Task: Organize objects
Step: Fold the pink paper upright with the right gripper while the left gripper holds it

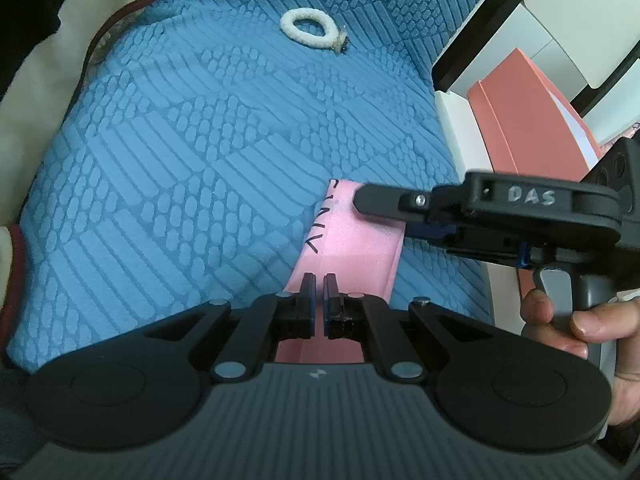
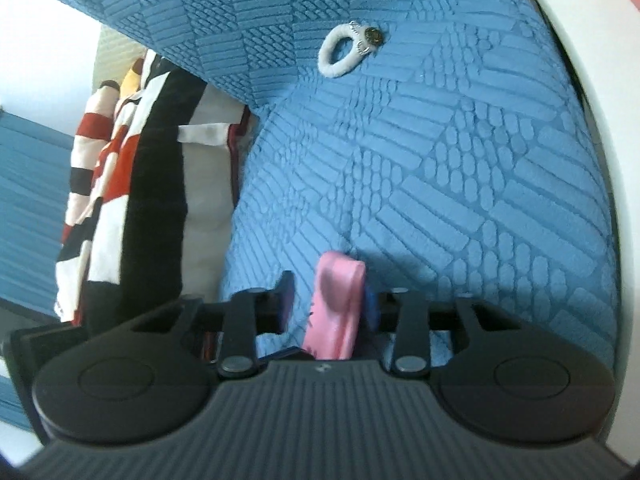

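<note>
A pink foam sheet (image 1: 352, 240) with black handwriting lies on the blue textured cover (image 1: 180, 140). My left gripper (image 1: 319, 280) is shut on its near end. From the right, my right gripper (image 1: 360, 200), held by a hand (image 1: 580, 320), reaches over the sheet's far end. In the right wrist view the foam (image 2: 336, 300) is folded and rests against the right finger, while the left finger (image 2: 286, 300) stands apart from it, so the right gripper (image 2: 328, 304) is open around it. A white fluffy hair tie (image 1: 308, 29) (image 2: 346, 53) lies farther back on the cover.
White furniture (image 1: 460, 128) borders the cover on the right, with a salmon folder (image 1: 532, 120) leaning in it. A cream cloth with red trim (image 1: 40, 80) lies at the left. Striped red, black and white fabric (image 2: 120, 184) hangs beside the cover's edge.
</note>
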